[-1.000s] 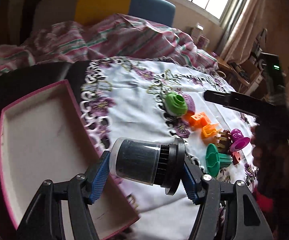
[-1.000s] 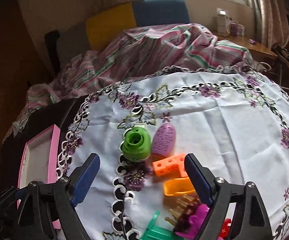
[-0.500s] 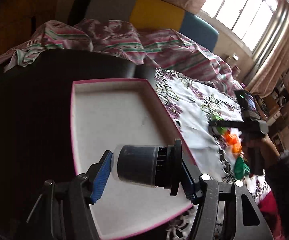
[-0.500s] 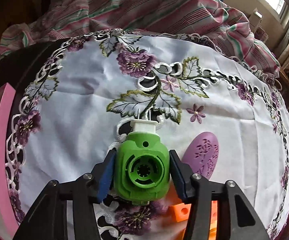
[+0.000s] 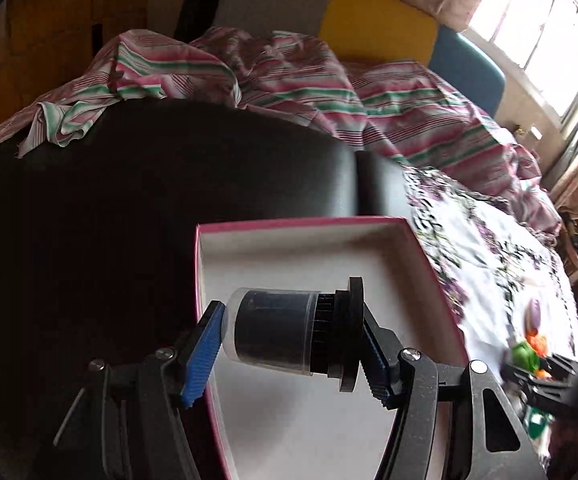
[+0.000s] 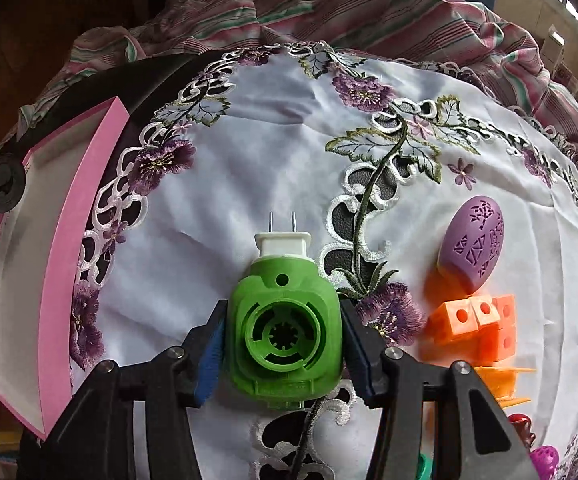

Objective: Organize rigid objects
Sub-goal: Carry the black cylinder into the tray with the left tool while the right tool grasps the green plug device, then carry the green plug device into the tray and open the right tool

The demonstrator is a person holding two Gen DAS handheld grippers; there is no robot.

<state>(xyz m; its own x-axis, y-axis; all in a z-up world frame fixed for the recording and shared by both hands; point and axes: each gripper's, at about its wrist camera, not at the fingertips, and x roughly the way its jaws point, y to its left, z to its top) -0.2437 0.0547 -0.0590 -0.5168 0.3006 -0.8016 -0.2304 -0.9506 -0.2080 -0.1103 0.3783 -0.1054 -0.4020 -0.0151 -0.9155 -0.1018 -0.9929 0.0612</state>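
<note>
The left tongs (image 5: 289,344) pinch a dark cylinder with a clear shell (image 5: 273,334) lying sideways between the blue pads; the left pad presses its rounded clear end and the right pad presses the black ribbed cap with its wide flange. The cylinder hangs above the near left part of a pink-rimmed tray (image 5: 301,222), whose pale inner floor is bare in this view. The tray sits on a dark surface, beside the edge of a white embroidered cloth (image 5: 489,240) that covers the desk. Behind lies a striped pink and green blanket (image 5: 309,72). The right tongs (image 6: 283,350) are pressed on a green plug-in device (image 6: 285,328), one pad on each of its sides; its round opening faces the camera and its white plug part with two metal prongs points away. I cannot tell if the device touches the cloth or is lifted a little above it. To the right of it, on the cloth, rests a purple oval piece (image 6: 475,248) with cut patterns, and just in front of that a group of orange cubes (image 6: 475,328) with holes. In the right wrist view the pink tray stands at the far left, well apart from the green device.
</note>
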